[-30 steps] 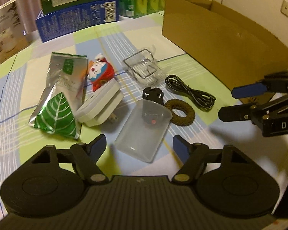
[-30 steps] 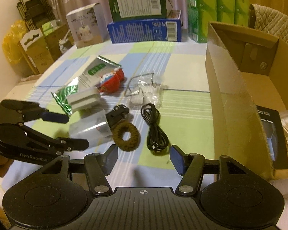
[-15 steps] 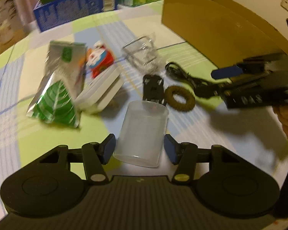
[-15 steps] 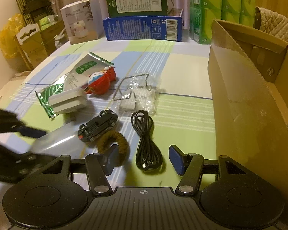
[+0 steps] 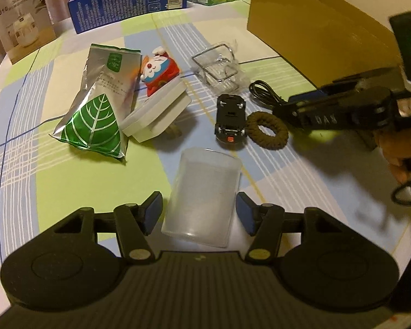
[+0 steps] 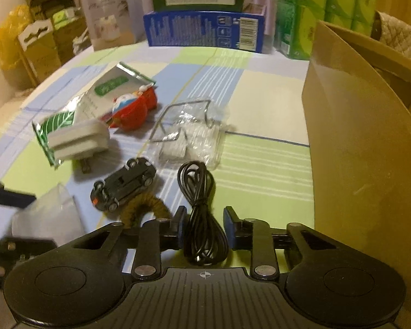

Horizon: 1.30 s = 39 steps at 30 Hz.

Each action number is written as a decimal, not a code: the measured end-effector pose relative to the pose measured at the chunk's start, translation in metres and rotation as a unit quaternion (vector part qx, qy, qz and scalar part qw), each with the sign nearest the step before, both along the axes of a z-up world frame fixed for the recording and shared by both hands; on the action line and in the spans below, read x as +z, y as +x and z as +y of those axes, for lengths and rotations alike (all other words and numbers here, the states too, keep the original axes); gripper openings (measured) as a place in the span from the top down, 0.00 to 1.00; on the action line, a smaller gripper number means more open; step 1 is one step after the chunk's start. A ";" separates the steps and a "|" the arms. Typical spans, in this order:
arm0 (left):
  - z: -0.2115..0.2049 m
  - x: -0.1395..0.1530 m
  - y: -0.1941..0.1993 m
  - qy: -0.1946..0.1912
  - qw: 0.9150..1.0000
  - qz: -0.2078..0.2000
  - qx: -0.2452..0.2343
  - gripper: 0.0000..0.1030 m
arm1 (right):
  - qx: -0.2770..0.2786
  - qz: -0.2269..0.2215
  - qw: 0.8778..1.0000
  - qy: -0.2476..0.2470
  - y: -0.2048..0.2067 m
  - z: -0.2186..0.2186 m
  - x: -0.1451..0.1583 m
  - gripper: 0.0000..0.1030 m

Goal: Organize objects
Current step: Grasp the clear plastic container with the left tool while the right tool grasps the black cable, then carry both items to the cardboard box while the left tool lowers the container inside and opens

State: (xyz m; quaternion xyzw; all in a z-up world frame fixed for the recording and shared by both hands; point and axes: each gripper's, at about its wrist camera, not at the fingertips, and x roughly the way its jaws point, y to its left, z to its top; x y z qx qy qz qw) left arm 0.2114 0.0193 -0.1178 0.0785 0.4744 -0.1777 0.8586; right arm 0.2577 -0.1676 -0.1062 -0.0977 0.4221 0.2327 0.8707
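Translucent plastic cup lies low in the frame between the left gripper's wide-open fingers, ungrasped; the right gripper, part open, straddles the black cable. Next move, likely: close both, carry to the cardboard box

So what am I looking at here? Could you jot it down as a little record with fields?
Setting: checked tablecloth with loose household items
Left gripper: jaws open either side of a clear plastic cup lying on its side
Right gripper: jaws open either side of a coiled black cable
Other items: toy car, brown hair tie, green leaf packet, white plug adapter, red figurine, bagged wire rack
Destination, probably: cardboard box on the right
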 end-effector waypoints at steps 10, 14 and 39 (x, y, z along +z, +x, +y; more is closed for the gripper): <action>-0.004 -0.001 0.002 -0.005 1.000 0.017 0.023 0.50 | -0.029 0.028 0.999 0.019 -0.056 -0.012 0.006 0.79; -0.008 0.001 -0.006 -0.007 0.999 0.021 0.030 0.51 | -0.055 0.040 0.997 0.041 -0.080 -0.027 0.011 0.79; -0.042 0.081 -0.088 -0.064 0.993 -0.019 0.098 0.51 | -0.079 -0.010 0.992 0.096 -0.147 -0.069 0.087 0.80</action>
